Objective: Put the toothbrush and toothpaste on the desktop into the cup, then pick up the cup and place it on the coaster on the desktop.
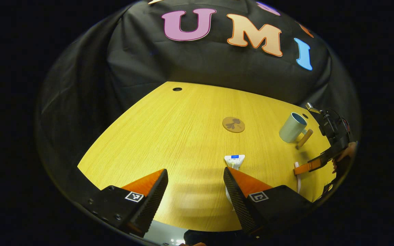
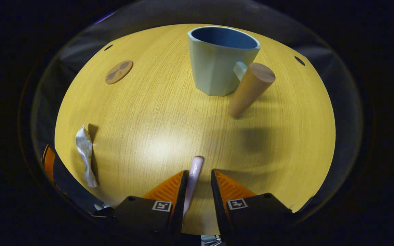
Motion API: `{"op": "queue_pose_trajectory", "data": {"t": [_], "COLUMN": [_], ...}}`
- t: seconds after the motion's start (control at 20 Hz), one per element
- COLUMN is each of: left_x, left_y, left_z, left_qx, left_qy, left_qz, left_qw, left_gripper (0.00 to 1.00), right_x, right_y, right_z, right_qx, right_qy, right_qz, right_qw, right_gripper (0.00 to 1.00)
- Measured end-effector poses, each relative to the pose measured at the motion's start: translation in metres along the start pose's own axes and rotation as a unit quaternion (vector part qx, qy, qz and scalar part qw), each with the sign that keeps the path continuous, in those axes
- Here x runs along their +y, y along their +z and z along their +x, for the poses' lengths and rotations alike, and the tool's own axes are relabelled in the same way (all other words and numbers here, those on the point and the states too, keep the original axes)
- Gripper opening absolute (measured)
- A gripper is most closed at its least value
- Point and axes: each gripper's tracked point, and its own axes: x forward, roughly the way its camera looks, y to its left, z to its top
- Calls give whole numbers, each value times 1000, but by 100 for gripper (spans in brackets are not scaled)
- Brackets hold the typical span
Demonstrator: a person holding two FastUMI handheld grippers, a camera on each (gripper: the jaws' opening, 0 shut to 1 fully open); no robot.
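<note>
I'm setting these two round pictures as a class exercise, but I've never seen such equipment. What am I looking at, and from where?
There is no robot. A person holds a two-fingered tool in each hand, and each tool carries a camera looking along its orange fingers. In the left gripper view, the left tool is open above the desktop, with the toothpaste beside one finger and the coaster beyond. In the right gripper view, the right tool straddles the toothbrush without gripping it. The cup stands ahead.
</note>
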Motion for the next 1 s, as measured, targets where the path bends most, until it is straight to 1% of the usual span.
{"op": "queue_pose_trajectory", "data": {"t": [0.05,0.15,0.2,0.25,0.3,0.35,0.4,0.45,0.5,0.55,0.6,0.65,0.7,0.75,0.85,0.9,1.0], "left_x": [-1,-2,-2,-3,-5,-7,-11,-14,-17,-19,-23,-28,-30,-34,-45,-56,-67], "left_y": [-1,-3,-5,-7,-9,-10,-11,-13,-16,-16,-18,-20,-23,-27,-28,-27,-24], "left_z": [1,4,4,6,6,7,8,10,11,12,15,17,20,24,29,33,41], "left_qx": [1,6,9,13,16,18,22,28,37,42,50,61,76,96,116,124,138], "left_qy": [0,1,2,3,1,-2,-5,-8,-11,-14,-19,-23,-23,-23,-36,-48,-58], "left_qz": [-1,-2,-1,0,1,0,-3,-6,-8,-9,-9,-7,-4,1,-5,-13,-11], "left_qw": [1000,1000,1000,1000,1000,1000,1000,1000,999,999,999,998,997,995,993,991,989], "left_gripper": [95,95,95,95,95,95,95,95,95,95,95,95,95,95,95,95,95], "right_x": [-2,-6,-4,-4,-4,-4,-5,-4,-5,-4,-3,-2,2,7,9,9,7], "right_y": [1,0,0,0,0,0,0,-2,-1,-3,-3,-3,-4,-3,-1,-1,-5], "right_z": [-1,4,0,0,0,0,-1,-1,4,-1,-2,-1,-4,-9,-15,-20,-28], "right_qx": [1,7,10,12,13,12,11,12,10,8,4,-1,-5,-18,-37,-43,-46], "right_qy": [-6,-9,-7,-5,-5,-3,-2,-2,-3,-2,1,5,15,27,35,37,41], "right_qz": [-5,-10,-11,-16,-19,-22,-25,-29,-27,-29,-30,-29,-30,-26,-21,-19,-8], "right_qw": [1000,1000,1000,1000,1000,1000,1000,999,1000,1000,1000,1000,999,999,998,998,998], "right_gripper": [38,36,21,16,16,11,13,9,9,6,6,6,4,4,4,4,4]}}
